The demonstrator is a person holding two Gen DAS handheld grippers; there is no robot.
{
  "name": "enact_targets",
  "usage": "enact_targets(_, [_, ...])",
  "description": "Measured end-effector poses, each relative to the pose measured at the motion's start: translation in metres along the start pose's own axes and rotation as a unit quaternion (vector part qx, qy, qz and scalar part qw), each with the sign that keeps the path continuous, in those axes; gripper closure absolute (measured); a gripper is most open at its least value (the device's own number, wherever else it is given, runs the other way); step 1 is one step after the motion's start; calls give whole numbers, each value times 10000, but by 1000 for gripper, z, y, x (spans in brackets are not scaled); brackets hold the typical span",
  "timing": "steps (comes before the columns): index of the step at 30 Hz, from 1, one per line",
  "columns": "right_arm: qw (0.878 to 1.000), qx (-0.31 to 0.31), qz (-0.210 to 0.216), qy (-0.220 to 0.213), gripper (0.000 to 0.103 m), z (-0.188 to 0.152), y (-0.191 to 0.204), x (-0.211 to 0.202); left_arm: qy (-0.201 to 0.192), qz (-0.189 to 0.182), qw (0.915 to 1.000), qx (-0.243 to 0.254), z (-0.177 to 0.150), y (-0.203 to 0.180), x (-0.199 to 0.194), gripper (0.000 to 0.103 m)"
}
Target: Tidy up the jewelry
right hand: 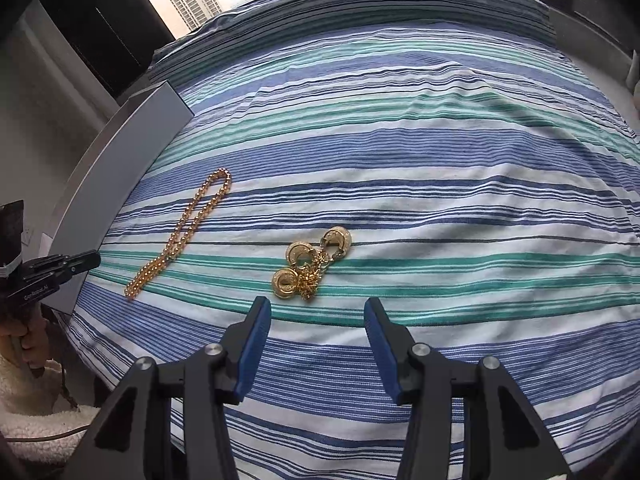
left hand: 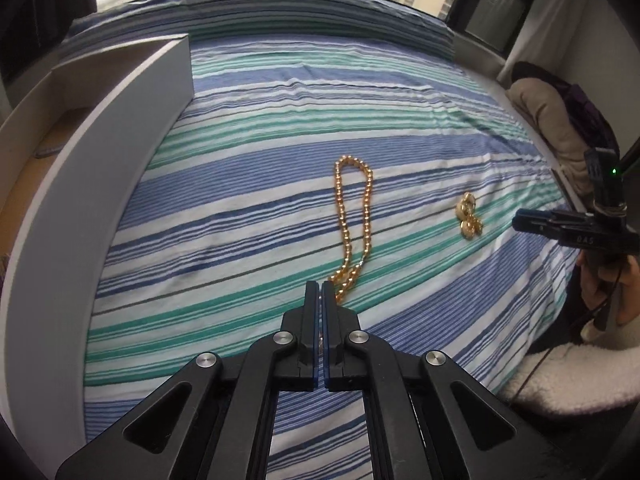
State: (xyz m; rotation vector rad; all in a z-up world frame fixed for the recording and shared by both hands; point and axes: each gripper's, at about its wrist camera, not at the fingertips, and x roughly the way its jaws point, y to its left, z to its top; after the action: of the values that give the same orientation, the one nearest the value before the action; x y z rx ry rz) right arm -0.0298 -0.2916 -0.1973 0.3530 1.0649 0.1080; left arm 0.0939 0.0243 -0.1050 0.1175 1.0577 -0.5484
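We are barely starting: our left claw (left hand: 321, 286), closed, gripping nothing, nears the gold bead necklace (left hand: 352, 216) on the striped bed (left hand: 248, 184); our right claw (right hand: 316, 308), half-open, is hovering near gold earrings (right hand: 312, 264).

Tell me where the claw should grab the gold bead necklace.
Grip the near end of the bead necklace, where both strands run side by side, coming down from above with the fingers across them. It lies flat on the striped bedsheet as a long narrow loop, so one pinch probably catches both strands.
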Motion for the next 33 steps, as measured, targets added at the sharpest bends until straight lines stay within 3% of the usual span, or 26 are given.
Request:
enact_targets(2, [10000,26,7,-11,54,1,-1,1,180,109,9996,206,4,-7,18,100])
enact_targets(4, [10000,39,48,-36,54,1,1,0,365,74,9988,317,6,-11,39,87])
enact_targets(7, [9999,8,103,-53,54,-1,4,-2,599,117,9974,383,14,-15,64,79])
enact_targets(14, [10000,-22,13,17,54,6,-1,-7,747,128,9937,827,33,-37,74,56])
enact_targets(21, [10000,-54,52,-21,54,13,-2,-8,881,318,9871,1299,26,-55,83,60])
enact_targets(23, [9999,-17,103,13,54,12,-2,-4,1079,524,9841,1313,22,-53,95,57])
enact_targets(24, [9999,0,131,34,54,12,-2,-3,1009,447,9861,1242,23,-51,95,58])
enact_targets(25, [9999,12,158,51,54,11,-2,-2,1049,391,9866,1187,25,-49,94,68])
enact_targets(26, [9998,16,178,67,54,12,-2,-1,1107,342,9862,1181,27,-49,92,84])
enact_targets(28, [9998,-5,190,96,54,14,-2,-1,1194,122,9866,1108,30,-49,86,99])
enact_targets(33, [9999,-135,105,-1,54,29,-1,-13,791,-120,9937,790,44,-36,43,99])
